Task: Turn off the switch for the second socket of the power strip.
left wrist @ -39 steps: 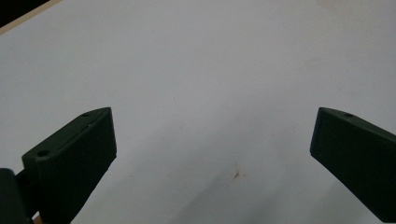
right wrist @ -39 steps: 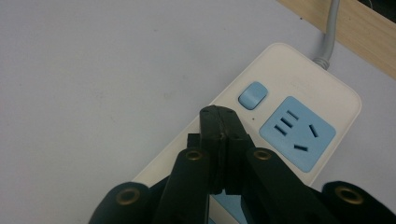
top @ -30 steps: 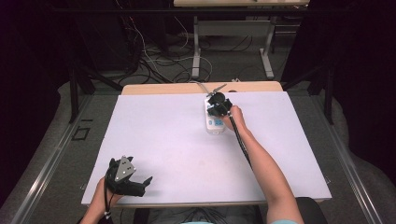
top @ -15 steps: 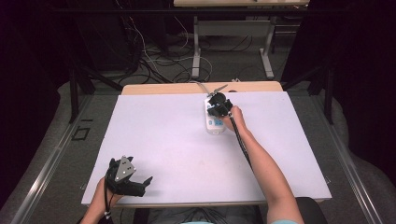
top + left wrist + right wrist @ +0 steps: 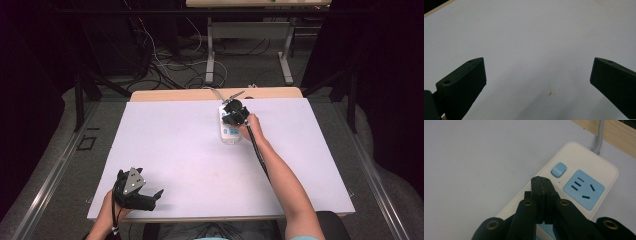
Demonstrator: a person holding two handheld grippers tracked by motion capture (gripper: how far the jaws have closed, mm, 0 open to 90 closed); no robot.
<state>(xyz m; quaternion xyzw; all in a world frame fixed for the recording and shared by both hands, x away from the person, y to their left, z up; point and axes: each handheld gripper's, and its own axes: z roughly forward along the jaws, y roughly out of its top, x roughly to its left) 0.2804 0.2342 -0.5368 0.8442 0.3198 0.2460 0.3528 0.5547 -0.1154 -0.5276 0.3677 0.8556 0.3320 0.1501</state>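
Note:
A white power strip [image 5: 230, 129] with light-blue sockets lies at the far middle of the white table [image 5: 175, 150]. In the right gripper view the power strip [image 5: 579, 182] shows a blue switch [image 5: 558, 169] and a blue socket [image 5: 584, 188]. My right gripper [image 5: 541, 182] hovers over the strip just short of the switch, jaws pressed together with nothing between them. In the high view the right gripper [image 5: 233, 113] sits above the strip's far end. My left gripper [image 5: 150, 197] rests near the table's front left edge. Its jaws [image 5: 537, 75] stand wide apart over bare table.
The strip's grey cable [image 5: 599, 137] runs off over the wooden back edge [image 5: 200, 95] of the table. A black cable trails from the right gripper along the forearm [image 5: 280, 180]. Beyond the table are desk legs and loose wires on the floor [image 5: 165, 65].

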